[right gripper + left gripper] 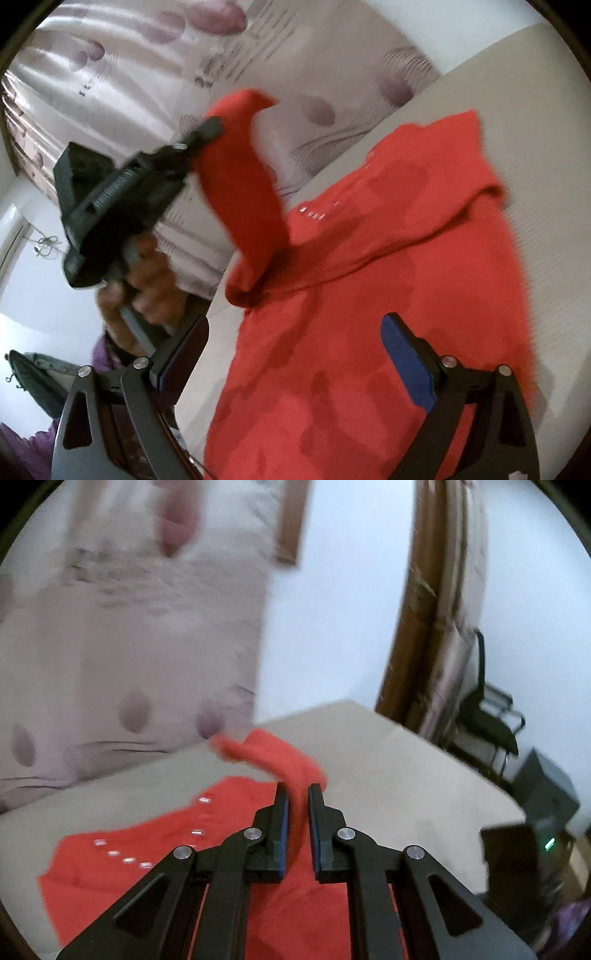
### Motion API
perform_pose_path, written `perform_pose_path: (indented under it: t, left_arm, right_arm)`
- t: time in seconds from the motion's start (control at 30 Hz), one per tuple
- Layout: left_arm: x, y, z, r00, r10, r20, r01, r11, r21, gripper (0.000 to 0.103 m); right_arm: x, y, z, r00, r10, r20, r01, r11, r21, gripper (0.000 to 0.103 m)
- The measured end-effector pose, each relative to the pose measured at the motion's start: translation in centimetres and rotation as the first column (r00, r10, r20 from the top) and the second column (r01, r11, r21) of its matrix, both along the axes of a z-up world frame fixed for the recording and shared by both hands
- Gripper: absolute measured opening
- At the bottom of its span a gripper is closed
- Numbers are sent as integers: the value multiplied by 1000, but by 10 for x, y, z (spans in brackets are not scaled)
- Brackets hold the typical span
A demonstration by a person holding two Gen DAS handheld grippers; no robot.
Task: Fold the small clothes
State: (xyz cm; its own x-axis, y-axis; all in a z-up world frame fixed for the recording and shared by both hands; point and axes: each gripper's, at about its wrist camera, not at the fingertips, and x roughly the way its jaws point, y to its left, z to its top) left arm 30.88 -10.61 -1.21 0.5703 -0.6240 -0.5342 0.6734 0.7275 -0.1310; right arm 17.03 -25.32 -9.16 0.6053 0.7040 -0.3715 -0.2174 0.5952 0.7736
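A small red garment with shiny studs lies spread on a beige table. My left gripper is shut on one of its sleeves and holds it lifted above the table. In the right wrist view the left gripper pinches the raised sleeve, which hangs up from the garment's body. My right gripper is open and empty, its jaws wide apart just above the garment's lower part.
A pale patterned curtain hangs behind the table. A wooden frame and a black chair stand at the right, with dark boxes near the table's right edge.
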Motion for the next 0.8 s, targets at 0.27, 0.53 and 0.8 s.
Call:
perform_pose_path:
  t: [0.27, 0.53, 0.8]
  left_arm:
    - [-16, 32, -5, 982, 189, 24, -189, 982, -1, 97]
    - [-71, 141, -56, 927, 373, -39, -373, 928, 1, 97]
    - [-83, 200, -110, 844, 477, -245, -506, 860, -66, 97]
  right_arm:
    - [5, -33, -7, 999, -39, -14, 39, 999, 13, 94]
    - [37, -69, 8, 992, -122, -2, 121, 986, -116, 94]
    - [114, -87, -4, 983, -119, -137, 93, 978, -186, 84]
